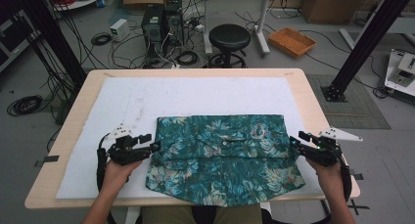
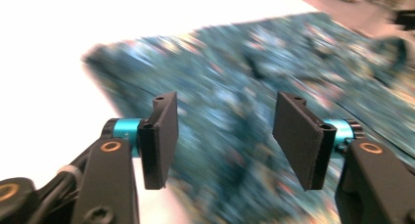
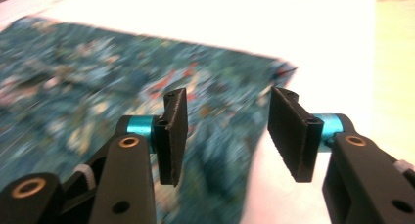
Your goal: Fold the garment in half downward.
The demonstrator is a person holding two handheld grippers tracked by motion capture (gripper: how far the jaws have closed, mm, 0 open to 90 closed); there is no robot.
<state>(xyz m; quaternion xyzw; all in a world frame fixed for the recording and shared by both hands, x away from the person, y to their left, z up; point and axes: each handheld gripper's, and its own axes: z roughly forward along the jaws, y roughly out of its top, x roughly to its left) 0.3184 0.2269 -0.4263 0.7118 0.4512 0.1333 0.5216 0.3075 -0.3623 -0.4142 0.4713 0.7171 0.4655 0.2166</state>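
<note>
From the high view, a folded teal flowered shirt (image 1: 222, 158) lies on a white mat (image 1: 122, 101) that covers most of a wooden table (image 1: 313, 94). The shirt sits in the near half of the mat, its lower hem hanging over the table's near edge. The left gripper (image 1: 152, 145) is at the shirt's left edge, its tips just at the cloth; the right gripper (image 1: 295, 140) is at the shirt's right edge in the same way. Both point inward toward the shirt. The far half of the mat is bare, leaving open room beyond the shirt. Past the table stand a black stool (image 1: 229, 38), a computer tower (image 1: 152, 22) with loose cables, and an orange tray (image 1: 292, 41) on the floor, all well apart from the work.

In the left gripper view, the left gripper (image 2: 225, 131) has its jaws wide apart with nothing pinched; the blurred shirt (image 2: 235, 72) lies beyond and below them, white mat (image 2: 49, 62) to the left.

In the right gripper view, the right gripper (image 3: 227, 133) also stands wide, holding nothing. The shirt's (image 3: 98, 82) edge runs beneath the gap, with bare mat (image 3: 333, 53) to the right.
</note>
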